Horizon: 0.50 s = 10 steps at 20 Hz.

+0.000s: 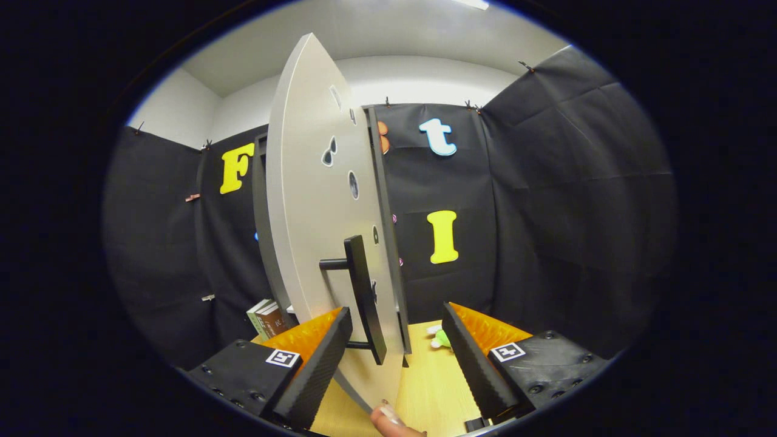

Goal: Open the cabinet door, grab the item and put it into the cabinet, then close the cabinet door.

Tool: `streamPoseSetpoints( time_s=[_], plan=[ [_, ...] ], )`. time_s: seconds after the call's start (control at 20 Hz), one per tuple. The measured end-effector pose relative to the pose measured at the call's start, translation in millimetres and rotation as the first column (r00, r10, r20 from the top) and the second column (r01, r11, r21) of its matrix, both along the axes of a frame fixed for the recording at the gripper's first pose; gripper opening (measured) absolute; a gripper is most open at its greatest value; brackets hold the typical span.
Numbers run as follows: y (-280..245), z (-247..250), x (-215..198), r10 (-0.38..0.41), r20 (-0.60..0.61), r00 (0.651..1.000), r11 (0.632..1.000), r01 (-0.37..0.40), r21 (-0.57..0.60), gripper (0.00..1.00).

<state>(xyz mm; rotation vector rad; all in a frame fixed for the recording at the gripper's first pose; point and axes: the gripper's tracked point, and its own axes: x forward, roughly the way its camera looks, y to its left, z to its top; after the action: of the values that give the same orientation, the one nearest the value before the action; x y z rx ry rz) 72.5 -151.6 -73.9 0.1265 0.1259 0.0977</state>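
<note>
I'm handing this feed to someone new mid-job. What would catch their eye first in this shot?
The grey cabinet door, swung open and seen almost edge-on, rises just ahead of the open gripper, its black bar handle standing between the spread fingers with neither touching it. Beyond the right finger, a small green and white item lies on the wooden table. A person's fingertip shows by the door's lower edge, and books stand behind the left finger.

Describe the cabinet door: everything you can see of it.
The cabinet door is a pale grey, matte panel, swung open and seen almost edge-on. A black bar handle stands off its face on two posts, lying between the open gripper fingers, neither finger pressing it. Small dark cut-out shapes dot its face. A fingertip touches its lower edge.
</note>
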Motion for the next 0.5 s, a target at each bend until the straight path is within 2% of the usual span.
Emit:
streamPoseSetpoints(
  time_s=[0.25, 0.5],
  plan=[
    [55.8, -2.3, 4.5, 0.016, 0.005, 1.000, 1.000, -0.016, -0.026, 0.98],
    [135.1, -9.9, 23.8, 0.024, 0.007, 1.000, 0.998, -0.024, -0.052, 0.98]
  ],
)
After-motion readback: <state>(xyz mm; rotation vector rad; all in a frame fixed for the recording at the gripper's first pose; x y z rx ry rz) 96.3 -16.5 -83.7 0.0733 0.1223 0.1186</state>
